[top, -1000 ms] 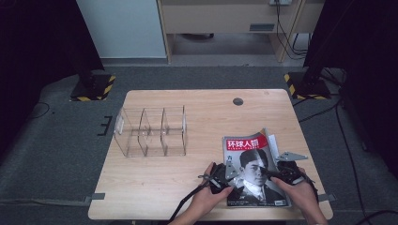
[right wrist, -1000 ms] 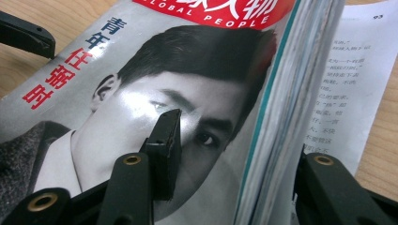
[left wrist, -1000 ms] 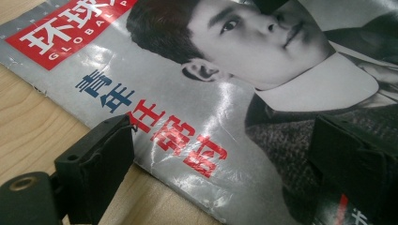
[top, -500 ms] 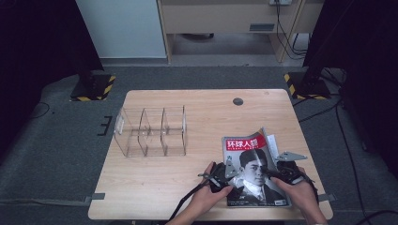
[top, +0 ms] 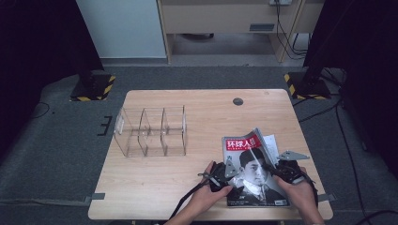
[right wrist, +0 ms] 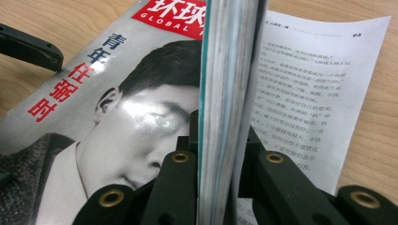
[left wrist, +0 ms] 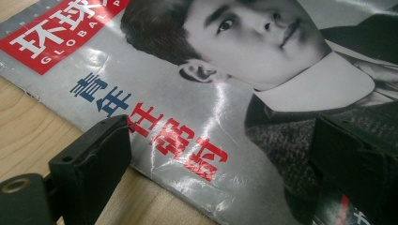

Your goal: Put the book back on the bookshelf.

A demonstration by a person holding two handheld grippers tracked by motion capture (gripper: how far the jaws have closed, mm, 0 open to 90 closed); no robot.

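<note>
**Glossy magazine pinched at its page edge, ready to lift**

Glossy and grey-toned, the magazine lay flat on the near right part of the wooden desk, its red title block pointing away from the person. The right gripper had closed on the open edge of a thick sheaf of pages; in the right gripper view the fingers stood tight on either side of that sheaf, which rose upright between them, with a printed inner page lying flat beyond it. The left gripper sat at the magazine's left edge. In the left gripper view its fingers were spread wide, one over the bare desk just beside the cover's edge and the other over the cover itself, holding nothing.

A clear acrylic organizer with upright dividers stood well apart on the left half of the desk, its slots empty.

Judging by this, the step in hand was gaining a hold on the magazine, probably to stand it in one of the organizer's slots. The next move likely called for the left gripper to close on the spine side so the whole magazine rose together; lifting by the right grip alone risked the loose pages fanning open or tearing.
</note>
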